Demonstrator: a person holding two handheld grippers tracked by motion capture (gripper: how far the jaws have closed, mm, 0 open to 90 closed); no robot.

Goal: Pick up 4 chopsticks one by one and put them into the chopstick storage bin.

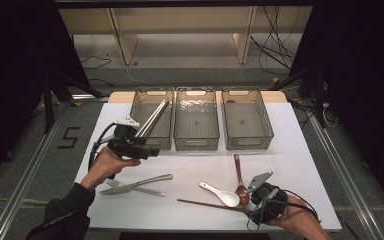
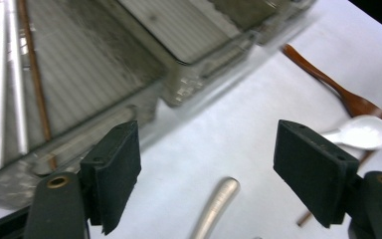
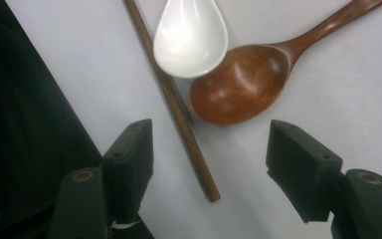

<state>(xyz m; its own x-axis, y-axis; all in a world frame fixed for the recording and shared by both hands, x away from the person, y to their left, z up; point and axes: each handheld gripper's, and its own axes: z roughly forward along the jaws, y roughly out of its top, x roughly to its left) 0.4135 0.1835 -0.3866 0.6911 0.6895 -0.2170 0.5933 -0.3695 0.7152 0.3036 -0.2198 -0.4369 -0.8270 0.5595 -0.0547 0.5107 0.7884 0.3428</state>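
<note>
The person wears a dark sleeve on the left arm, its cuff ending at the wrist. Each hand carries a black tool. The left gripper has a chunky black body with a white fitting on top, and a black cable loops from its back. The right gripper carries a grey three-cornered plate on top, with thin black cables curling round it. Up close, both have matte black jaws with square, flat-faced pads, and each jaw arm bears a brass-ringed screw hole.
</note>
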